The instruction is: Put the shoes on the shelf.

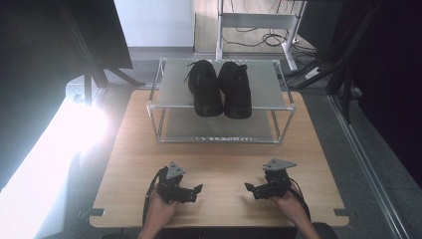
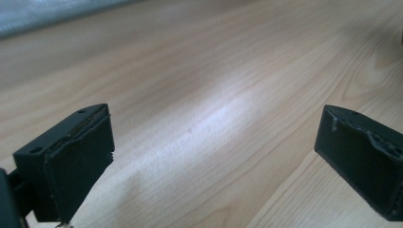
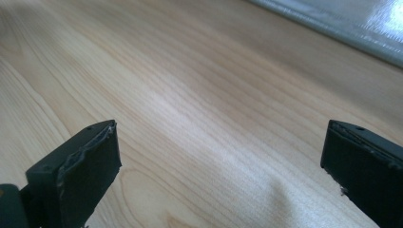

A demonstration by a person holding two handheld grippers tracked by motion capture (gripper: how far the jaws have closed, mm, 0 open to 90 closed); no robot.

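Two black lace-up shoes (image 1: 220,88) stand side by side on the top shelf of a metal two-tier rack (image 1: 169,99) at the far side of the wooden table (image 1: 219,164). My left gripper (image 1: 197,191) rests near the table's front edge, pointing right, jaws wide apart over bare wood (image 2: 209,123). My right gripper (image 1: 249,188) rests near the front edge too, pointing left, also open above bare wood (image 3: 214,133). Neither holds anything. The rack's lower shelf edge shows at the top of both gripper views.
The rack's lower shelf (image 1: 219,130) holds nothing. Bright glare comes from the left side (image 1: 74,129). A white desk frame and cables (image 1: 259,30) stand on the floor behind the table. Open wood lies between the grippers and the rack.
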